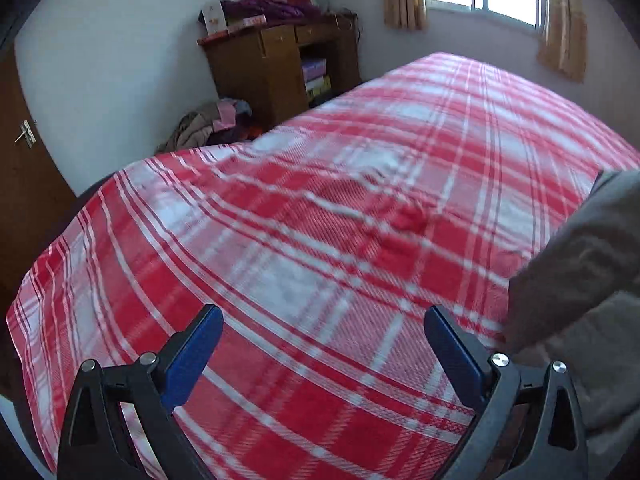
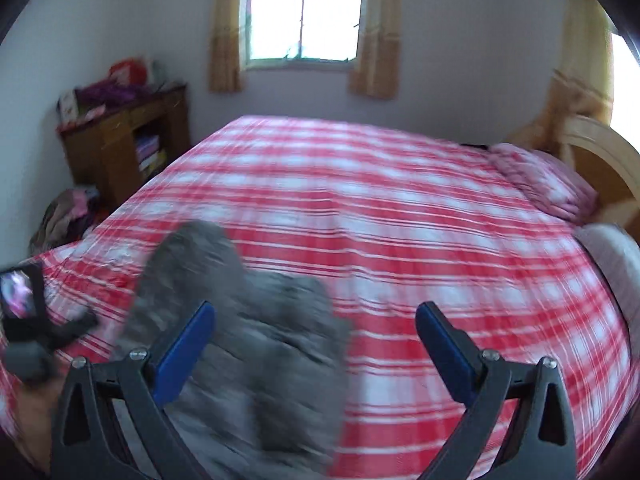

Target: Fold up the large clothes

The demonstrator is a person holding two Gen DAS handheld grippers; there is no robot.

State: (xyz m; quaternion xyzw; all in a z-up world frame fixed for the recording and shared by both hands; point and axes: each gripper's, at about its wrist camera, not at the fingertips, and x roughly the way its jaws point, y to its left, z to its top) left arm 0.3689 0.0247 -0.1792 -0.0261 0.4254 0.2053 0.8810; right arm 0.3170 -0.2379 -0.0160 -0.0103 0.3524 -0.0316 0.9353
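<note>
A bed [image 2: 400,208] under a red-and-white plaid sheet [image 1: 320,220] fills a bedroom lit by a curtained window [image 2: 304,20]. A grey garment [image 2: 248,340], blurred, lies bunched on the sheet at the near edge, its edge showing at the right of the left wrist view [image 1: 580,300]. The right hand-held gripper [image 2: 316,340] hangs over it, jaws spread wide, holding nothing. The left hand-held gripper [image 1: 324,344] is likewise wide open and empty, beside the garment.
</note>
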